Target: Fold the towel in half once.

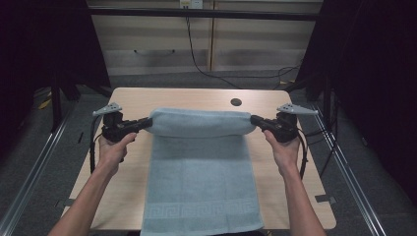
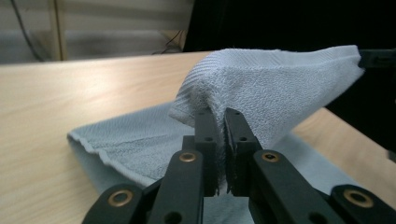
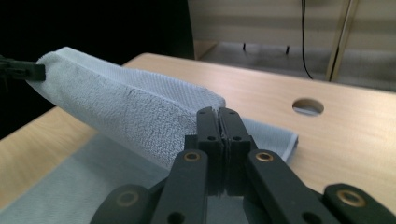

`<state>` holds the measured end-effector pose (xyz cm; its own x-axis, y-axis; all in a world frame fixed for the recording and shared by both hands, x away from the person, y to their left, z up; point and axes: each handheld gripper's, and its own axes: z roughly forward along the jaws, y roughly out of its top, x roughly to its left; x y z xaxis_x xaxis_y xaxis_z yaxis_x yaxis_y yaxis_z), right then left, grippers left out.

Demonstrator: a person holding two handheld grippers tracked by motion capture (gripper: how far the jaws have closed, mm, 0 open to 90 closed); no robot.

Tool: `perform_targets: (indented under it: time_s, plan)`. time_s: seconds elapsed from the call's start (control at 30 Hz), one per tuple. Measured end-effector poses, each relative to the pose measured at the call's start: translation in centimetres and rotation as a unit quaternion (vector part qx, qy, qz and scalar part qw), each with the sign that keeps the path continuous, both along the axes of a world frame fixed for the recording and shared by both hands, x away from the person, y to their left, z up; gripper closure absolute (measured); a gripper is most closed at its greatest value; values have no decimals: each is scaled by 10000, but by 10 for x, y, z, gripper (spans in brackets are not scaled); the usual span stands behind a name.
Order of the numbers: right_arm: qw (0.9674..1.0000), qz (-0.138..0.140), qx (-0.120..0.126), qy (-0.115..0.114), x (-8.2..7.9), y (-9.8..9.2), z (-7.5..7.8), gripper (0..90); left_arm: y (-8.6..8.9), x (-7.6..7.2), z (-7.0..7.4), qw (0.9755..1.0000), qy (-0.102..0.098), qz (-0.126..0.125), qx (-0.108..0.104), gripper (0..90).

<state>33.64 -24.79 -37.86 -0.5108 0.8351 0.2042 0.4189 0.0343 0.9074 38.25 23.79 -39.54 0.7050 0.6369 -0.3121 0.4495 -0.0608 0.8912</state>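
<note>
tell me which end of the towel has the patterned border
The near end of the towel, flat at the table edge by the person; the far end is plain, lifted by both grippers.

both forearms reach forward, left hand-held gripper [image 1: 146, 122] and right hand-held gripper [image 1: 253, 119] facing inward (jaws clamped).

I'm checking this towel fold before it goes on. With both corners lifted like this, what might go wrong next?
1. The left gripper pinches only a thin bit of the towel corner, so the cloth may slip out under tension.
2. The right gripper grips near the edge too; if either side lets go, the fold lands crooked.
3. The towel's near end hangs over the table edge, so pulling may drag it askew.
</note>
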Motion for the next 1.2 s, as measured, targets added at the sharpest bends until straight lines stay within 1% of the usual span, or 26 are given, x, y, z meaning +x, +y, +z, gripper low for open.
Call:
perform_targets:
  time_s: [0.07, 0.1, 0.17, 0.2, 0.27, 0.3, 0.33, 0.37, 0.4, 0.47, 0.5, 0.57, 0.67, 0.7, 0.73, 0.8, 0.83, 0.87, 0.9, 0.93, 0.97, 1.0, 1.07, 1.13, 1.17, 1.2]
  plan:
    - [9999, 67, 23, -147, -9, -1, 12, 883, 2, -12, 11, 9997, -186, -134, -123, 855]
    - [9997, 92, 4, -233, -14, -1, 18, 883, 1, -19, 18, 9995, -264, -119, -152, 855]
    - [9992, 136, 38, -366, -23, -2, 29, 882, 2, -31, 32, 9986, -418, -285, -170, 855]
    - [9989, 150, 57, -432, -28, -3, 34, 883, 2, -38, 38, 9982, -489, -323, -141, 854]
    - [9983, 181, 119, -541, -40, -5, 40, 883, 5, -55, 46, 9965, -699, -468, 14, 851]
    - [9979, 213, 160, -597, -48, -7, 41, 883, 8, -63, 47, 9963, -706, -496, -1, 850]
    - [9979, 260, 126, -579, -54, -7, 40, 883, 9, -71, 45, 9958, -685, -601, 66, 851]
    - [9981, 333, 25, -512, -60, -7, 35, 882, 10, -76, 42, 9954, -722, -609, 185, 851]
    - [9982, 378, -22, -457, -64, -7, 31, 882, 10, -80, 37, 9956, -663, -599, 294, 851]
    - [9984, 469, -111, -300, -74, -5, 18, 883, 11, -90, 21, 9964, -468, -677, 210, 851]
    - [9983, 528, -118, -237, -81, -4, 9, 882, 11, -94, 16, 9965, -422, -673, 243, 851]
    - [9981, 594, -120, -150, -92, -5, -3, 882, 13, -107, 2, 9959, -331, -810, 208, 850]
    - [9974, 724, 54, 38, -114, -8, -24, 881, 19, -126, -22, 9958, -30, -902, 159, 850]
    - [9969, 774, 61, 112, -121, -8, -31, 880, 21, -133, -31, 9958, 38, -895, 178, 849]
    - [9965, 811, -8, 190, -128, -7, -37, 879, 22, -140, -38, 9950, 75, -974, 215, 848]
    - [9956, 865, -13, 348, -140, -7, -48, 871, 24, -148, -53, 9937, 258, -1047, 295, 838]
    - [9952, 894, -78, 378, -146, -7, -53, 858, 25, -151, -60, 9926, 378, -1121, 287, 834]
    - [9949, 926, -72, 389, -152, -7, -57, 835, 26, -154, -66, 9921, 442, -1105, 385, 833]
    - [9946, 948, -19, 425, -157, -8, -61, 807, 28, -156, -70, 9918, 496, -1114, 393, 824]
    - [9946, 917, -9, 487, -161, -8, -65, 776, 30, -159, -73, 9904, 519, -1210, 412, 810]
    - [9942, 943, 22, 517, -165, -10, -67, 766, 32, -162, -75, 9903, 523, -1208, 441, 796]
    - [9941, 932, 56, 546, -169, -12, -69, 747, 34, -164, -76, 9906, 579, -1187, 362, 780]
    - [9947, 859, 84, 565, -173, -17, -70, 725, 38, -168, -76, 9900, 605, -1266, 178, 752]
    - [9947, 829, 249, 561, -172, -19, -70, 704, 41, -169, -75, 9905, 554, -1253, 89, 719]
    - [9943, 860, 258, 569, -170, -18, -70, 696, 42, -167, -74, 9903, 549, -1274, 30, 705]
    - [9943, 885, 185, 573, -167, -15, -70, 681, 43, -165, -73, 9918, 510, -1167, 52, 690]
